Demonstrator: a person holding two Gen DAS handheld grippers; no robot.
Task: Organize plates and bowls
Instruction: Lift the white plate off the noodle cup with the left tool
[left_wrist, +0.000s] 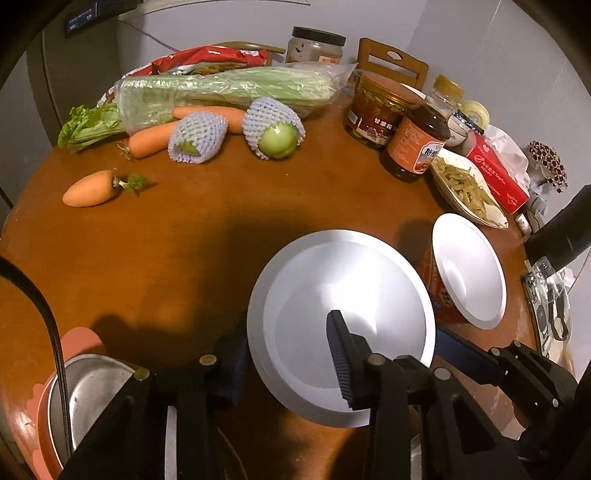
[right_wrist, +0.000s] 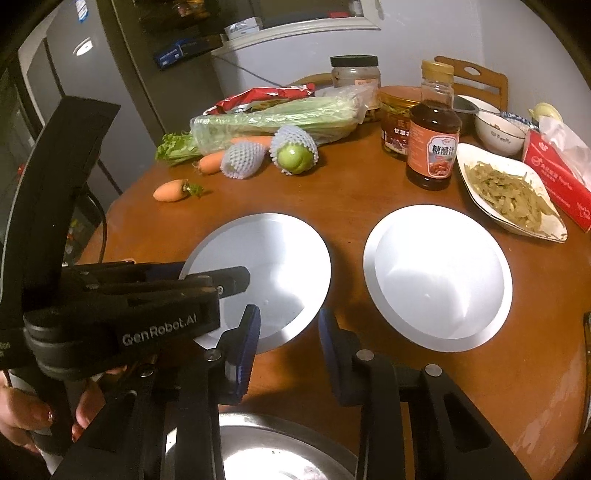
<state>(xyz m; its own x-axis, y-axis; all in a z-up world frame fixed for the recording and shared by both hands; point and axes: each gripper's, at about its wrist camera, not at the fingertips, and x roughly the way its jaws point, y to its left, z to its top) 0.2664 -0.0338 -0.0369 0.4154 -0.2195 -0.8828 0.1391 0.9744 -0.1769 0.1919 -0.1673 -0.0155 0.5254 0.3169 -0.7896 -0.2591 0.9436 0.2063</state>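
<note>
Round brown wood table (right_wrist: 351, 199), cluttered; grey fridge (right_wrist: 74, 85) behind.

Steel bowl (right_wrist: 258, 450) cut off below

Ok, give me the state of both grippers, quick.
Left gripper: fingers closed on the plate at its rim.
Right gripper: fingers straddle the same plate's rim; whether they grip it cannot be told.

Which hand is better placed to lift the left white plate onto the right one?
Left, probably. The left gripper straddles the rim of the left plate, one finger on top, seemingly gripping. The right gripper hangs at its near edge, jaws apart, holding nothing.
</note>
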